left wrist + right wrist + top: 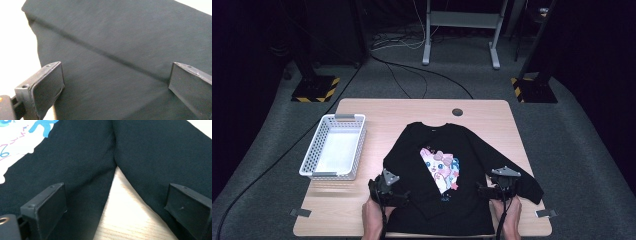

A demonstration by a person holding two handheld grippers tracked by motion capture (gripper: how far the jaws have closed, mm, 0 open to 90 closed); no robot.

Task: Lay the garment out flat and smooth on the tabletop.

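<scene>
Table (362,220) bare beside shirt (472,200) hem | left hand-held gripper (115,82) gaping, empty | right hand-held gripper (117,205) gaping, empty

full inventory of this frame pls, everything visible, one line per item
shirt: 1, black with pink-white cartoon print, spread on table centre, left side folded over the print
basket: 1, white, left part of table
table: 1, light wood, centre
stands: 2 bases with yellow-black stripes, on floor beyond table
cables: several, on grey floor
left gripper: 1, black, jaws open over shirt's left edge
right gripper: 1, black, jaws open by the right sleeve
hands: 2, bottom edge
</scene>
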